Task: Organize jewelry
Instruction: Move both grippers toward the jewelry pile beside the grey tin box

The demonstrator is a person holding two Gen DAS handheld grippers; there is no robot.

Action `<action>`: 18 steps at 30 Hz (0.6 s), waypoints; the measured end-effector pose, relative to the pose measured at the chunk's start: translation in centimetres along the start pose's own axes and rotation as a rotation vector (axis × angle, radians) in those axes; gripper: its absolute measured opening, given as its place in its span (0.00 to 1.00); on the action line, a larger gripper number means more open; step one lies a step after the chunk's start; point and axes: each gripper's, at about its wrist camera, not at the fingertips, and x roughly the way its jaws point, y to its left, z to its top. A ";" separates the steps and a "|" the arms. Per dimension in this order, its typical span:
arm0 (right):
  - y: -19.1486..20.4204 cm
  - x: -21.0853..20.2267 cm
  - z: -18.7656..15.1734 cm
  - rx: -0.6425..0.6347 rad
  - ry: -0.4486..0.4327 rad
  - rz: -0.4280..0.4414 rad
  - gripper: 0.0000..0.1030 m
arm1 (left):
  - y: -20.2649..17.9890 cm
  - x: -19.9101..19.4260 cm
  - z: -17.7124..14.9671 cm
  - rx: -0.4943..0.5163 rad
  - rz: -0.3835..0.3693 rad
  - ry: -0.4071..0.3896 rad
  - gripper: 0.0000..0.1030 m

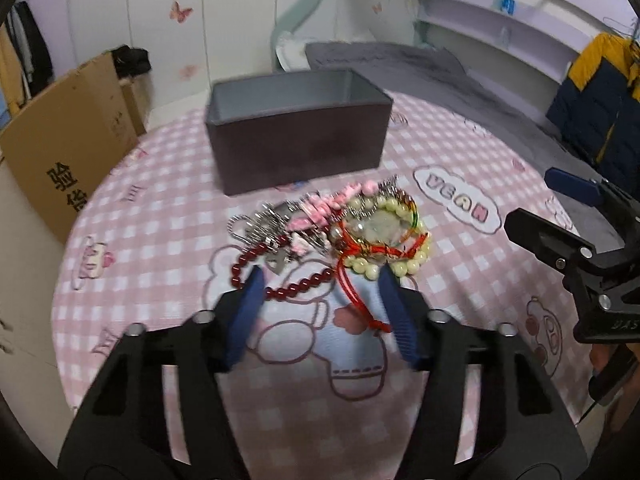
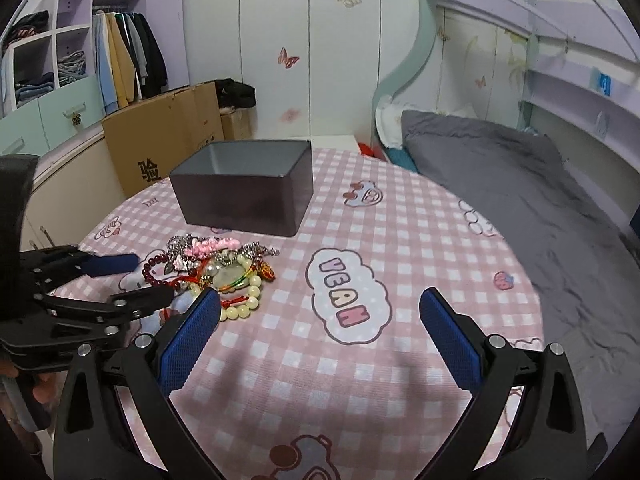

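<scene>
Tangling beads, cords and chains by rectangular box; left gripper jaws half-wide, right gripper wide.

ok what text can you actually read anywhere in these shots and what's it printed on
"YEAN" in pastel letters inside a cloud shape on the pink checked tablecloth.
"验" and part of a second character below it, black print on the cardboard box; the second character is cut off.
Raised lettering on the black frame of the right tool: too blurred to read.
Blue sign on the shelf: too small to read.
</scene>
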 end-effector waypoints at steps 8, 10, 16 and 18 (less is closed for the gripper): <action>0.2 1.0 0.1 -0.003 0.031 0.028 0.91 | 0.3 0.1 0.1 -0.009 -0.039 -0.006 0.05; 0.4 1.2 0.1 -0.008 0.039 0.043 0.89 | 1.1 -1.0 0.0 -0.034 -0.051 -0.034 0.04; 1.9 2.3 -0.1 -0.037 0.086 0.094 0.75 | 3.8 -4.1 -0.1 -0.110 -0.102 -0.094 0.04; 2.2 2.8 -0.1 -0.034 0.103 0.104 0.75 | 4.2 -4.4 -0.2 -0.117 -0.106 -0.106 0.05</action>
